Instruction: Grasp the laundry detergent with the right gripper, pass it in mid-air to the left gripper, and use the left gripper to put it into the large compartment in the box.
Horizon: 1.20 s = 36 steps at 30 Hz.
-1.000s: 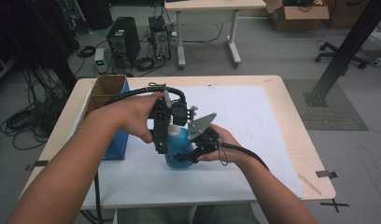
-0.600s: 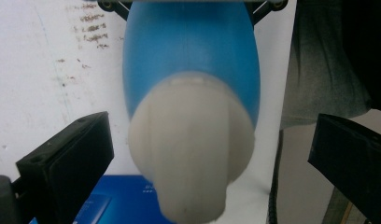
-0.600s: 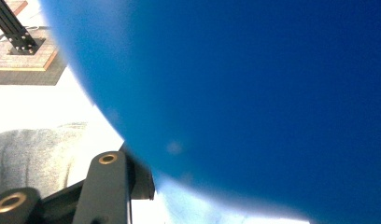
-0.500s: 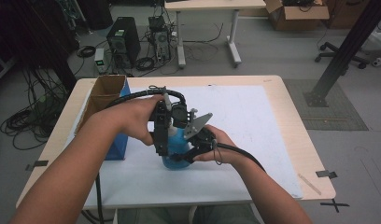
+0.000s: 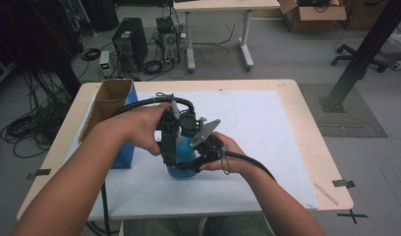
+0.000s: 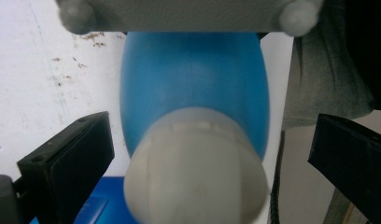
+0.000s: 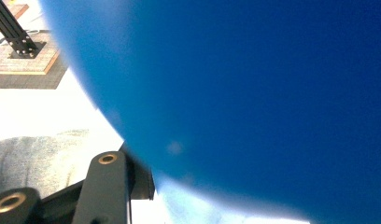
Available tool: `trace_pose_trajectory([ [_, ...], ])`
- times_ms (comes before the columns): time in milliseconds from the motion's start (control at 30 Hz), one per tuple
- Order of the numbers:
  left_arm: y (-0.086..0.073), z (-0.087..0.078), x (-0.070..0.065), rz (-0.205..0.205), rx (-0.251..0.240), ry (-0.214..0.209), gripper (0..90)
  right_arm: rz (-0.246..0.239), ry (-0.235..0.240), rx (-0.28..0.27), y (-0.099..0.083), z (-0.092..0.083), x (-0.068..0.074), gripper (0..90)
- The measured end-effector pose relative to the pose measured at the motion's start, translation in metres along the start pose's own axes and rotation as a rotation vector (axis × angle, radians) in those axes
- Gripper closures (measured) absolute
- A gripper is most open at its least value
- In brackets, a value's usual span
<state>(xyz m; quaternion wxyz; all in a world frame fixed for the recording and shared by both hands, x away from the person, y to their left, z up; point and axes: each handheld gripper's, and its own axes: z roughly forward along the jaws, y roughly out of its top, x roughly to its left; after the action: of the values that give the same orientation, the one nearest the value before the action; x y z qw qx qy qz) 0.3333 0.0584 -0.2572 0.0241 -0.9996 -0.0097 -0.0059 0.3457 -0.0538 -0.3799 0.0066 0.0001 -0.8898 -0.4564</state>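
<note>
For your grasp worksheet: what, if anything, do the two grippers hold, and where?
The right gripper grips the blue bottle low on its body; the left gripper stands open around its white cap.

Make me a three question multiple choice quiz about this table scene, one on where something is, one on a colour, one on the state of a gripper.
1. Where does the open cardboard box stand?
A. at the table's left side
B. at the table's right edge
C. on the floor

2. What colour is the body of the bottle between the grippers?
A. red
B. blue
C. green

3. How do the left gripper's jaws stand around the bottle's pale cap?
A. clamped on the cap
B. open, one on each side, clear of it
C. shut beside the cap

Answers: 1 A, the high view shows the box at the table's left side. 2 B, the body shows blue in all views. 3 B, the left gripper view shows gaps between both jaws and the cap.
</note>
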Motion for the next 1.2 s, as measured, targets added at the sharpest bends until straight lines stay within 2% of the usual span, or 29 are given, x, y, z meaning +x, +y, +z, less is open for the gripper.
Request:
trace_pose_trajectory([
  [267, 0.0009, 0.0034, -0.0003, -0.007, -0.004, 0.002, 0.4, -0.033, 0.000, -0.003, 0.0029, 0.0006, -0.0011, 44.8],
  [333, 0.0012, 0.0041, 0.0000, -0.008, -0.002, 0.005, 0.4, -0.016, -0.004, -0.009, 0.0031, 0.0013, -0.0001, 44.8],
  [500, 0.0010, 0.0068, 0.0006, -0.013, -0.002, 0.009, 0.6, -0.008, -0.008, -0.011, 0.0027, 0.0019, -0.0004, 44.8],
  [633, 0.0010, 0.0078, 0.0009, -0.012, 0.005, 0.023, 0.8, -0.008, -0.008, -0.010, 0.0026, 0.0023, -0.0007, 44.7],
  [733, 0.0005, 0.0050, 0.0008, -0.007, -0.013, 0.044, 2.7, -0.011, -0.007, -0.009, 0.0023, 0.0025, -0.0012, 44.7],
  [1033, 0.0011, 0.0061, 0.0008, -0.008, -0.006, 0.046, 6.3, -0.007, -0.007, -0.014, 0.0027, 0.0026, -0.0011, 44.7],
  [1200, 0.0023, 0.0066, -0.0002, -0.007, 0.001, 0.067, 8.3, -0.001, -0.008, -0.020, 0.0025, 0.0019, -0.0011, 44.7],
])
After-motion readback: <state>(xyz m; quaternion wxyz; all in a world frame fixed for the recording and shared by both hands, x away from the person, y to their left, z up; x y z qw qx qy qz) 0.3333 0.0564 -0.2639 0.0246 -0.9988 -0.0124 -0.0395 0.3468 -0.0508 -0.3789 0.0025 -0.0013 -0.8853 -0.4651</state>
